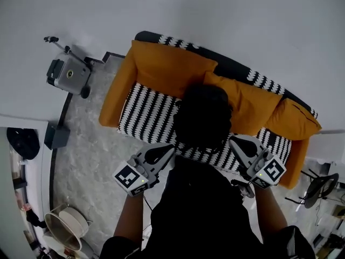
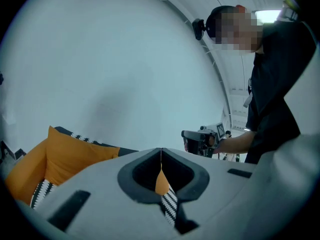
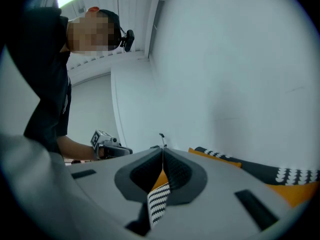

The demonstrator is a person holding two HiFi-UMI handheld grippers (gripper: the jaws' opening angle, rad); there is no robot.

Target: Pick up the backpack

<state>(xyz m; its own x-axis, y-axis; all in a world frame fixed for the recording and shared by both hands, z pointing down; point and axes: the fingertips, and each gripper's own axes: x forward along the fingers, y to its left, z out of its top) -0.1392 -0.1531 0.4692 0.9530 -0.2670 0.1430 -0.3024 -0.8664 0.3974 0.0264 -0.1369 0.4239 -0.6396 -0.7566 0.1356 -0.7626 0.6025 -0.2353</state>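
Observation:
No backpack shows in any view. A sofa [image 1: 156,112] with a black-and-white striped seat and orange cushions [image 1: 167,66] stands against the white wall. My left gripper [image 1: 166,148] is held over the seat's front edge, jaws shut with nothing between them. My right gripper [image 1: 235,141] is level with it to the right, also shut and empty. Between them are the person's head and dark torso, which hide the middle of the seat. The left gripper view has shut jaws [image 2: 161,153] with the sofa behind; so does the right gripper view [image 3: 163,150].
A grey wheeled device [image 1: 68,73] stands on the marble floor left of the sofa. A round white fan [image 1: 66,226] sits at the lower left. A black chair [image 1: 319,188] is at the right. The far orange cushion [image 1: 291,120] fills the sofa's right end.

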